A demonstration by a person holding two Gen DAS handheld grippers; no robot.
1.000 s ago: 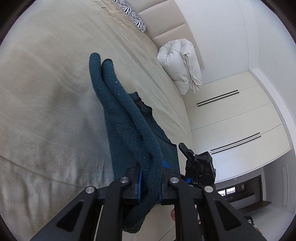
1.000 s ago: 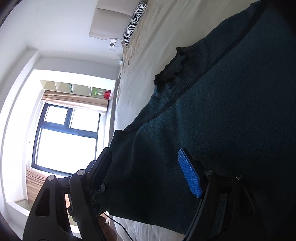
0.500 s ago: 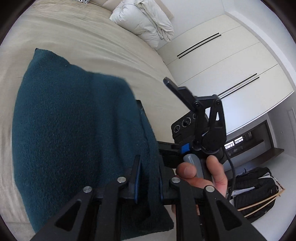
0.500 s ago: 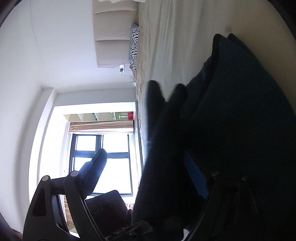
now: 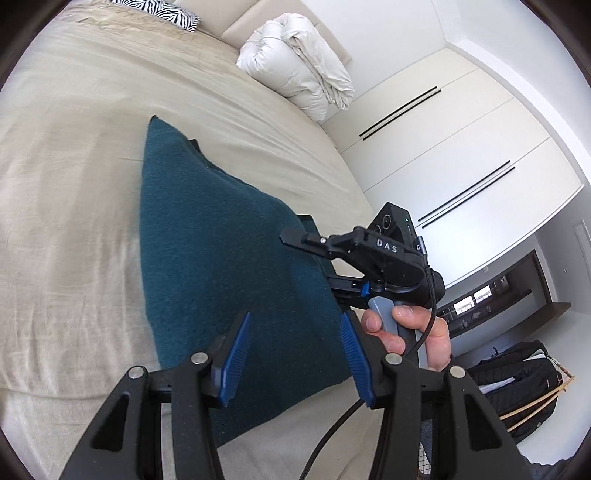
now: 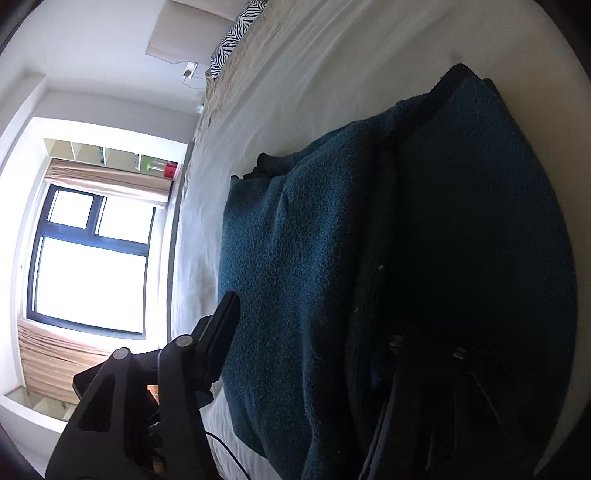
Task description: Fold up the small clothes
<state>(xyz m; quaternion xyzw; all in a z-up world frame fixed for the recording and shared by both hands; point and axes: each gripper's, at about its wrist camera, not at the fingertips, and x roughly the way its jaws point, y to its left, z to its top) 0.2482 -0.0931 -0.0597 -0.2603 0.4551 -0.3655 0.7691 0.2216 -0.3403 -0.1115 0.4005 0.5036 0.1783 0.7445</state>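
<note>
The left claw (image 5: 293, 354) is shown with its blue pads spreading and nothing pinched between them; the folded teal sweater (image 5: 229, 266) lies on the bed (image 5: 74, 155) directly ahead of and below it, its near edge seen through the gap between the pads. The sweater's long axis is seen to run away from the left claw toward the far corner, that is, roughly along the line of the fingers — a reach straight forward would meet the near short edge first. To the right, the right claw (image 5: 310, 240) is held in a hand (image 5: 410, 332) over the sweater's right-hand edge; in its own view a thick fold of the knit fills the space between its fingers as they draw together, though one finger is lost in shadow and pad contact cannot be told. Both claws are judged to be about equally near the garment, the left at the near end, the right at the side. The only writing that can be read is "DAS" on the right claw's body. A rolled white duvet (image 5: 299, 70) and a zebra-print pillow (image 5: 162, 11) are set well apart at the head of the bed.
</note>
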